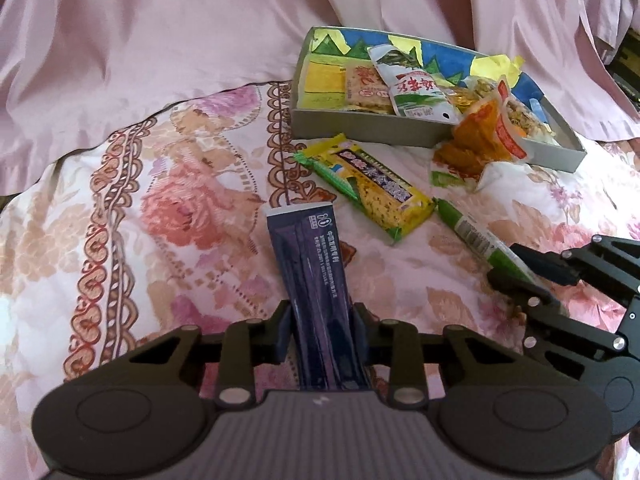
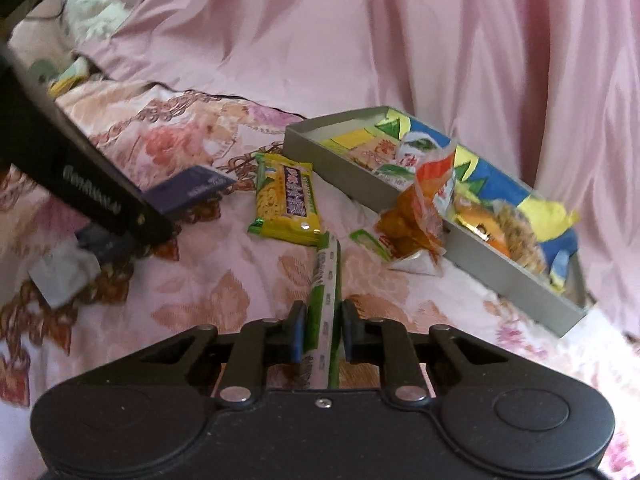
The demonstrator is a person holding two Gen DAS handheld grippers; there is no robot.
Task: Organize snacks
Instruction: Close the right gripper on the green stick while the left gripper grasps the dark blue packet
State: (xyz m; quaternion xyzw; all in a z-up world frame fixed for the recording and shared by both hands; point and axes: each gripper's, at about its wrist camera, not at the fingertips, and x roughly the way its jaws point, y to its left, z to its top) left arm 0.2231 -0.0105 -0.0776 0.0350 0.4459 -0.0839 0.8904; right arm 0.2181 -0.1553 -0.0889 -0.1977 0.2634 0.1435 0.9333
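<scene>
My left gripper (image 1: 322, 320) is shut on a dark purple snack packet (image 1: 312, 264), which sticks forward over the floral bedspread. My right gripper (image 2: 323, 330) is shut on a long green stick packet (image 2: 326, 288); it also shows in the left wrist view (image 1: 480, 236). A grey cardboard box (image 1: 360, 126) holds several snacks. A yellow-green biscuit packet (image 1: 368, 188) lies on the bed in front of the box. An orange snack bag (image 1: 480, 136) leans over the box's front wall.
A pink sheet (image 1: 160, 40) is bunched up behind the box. In the right wrist view the left gripper's black arm (image 2: 92, 196) crosses the left side, and a white wrapper (image 2: 60, 276) lies beneath it.
</scene>
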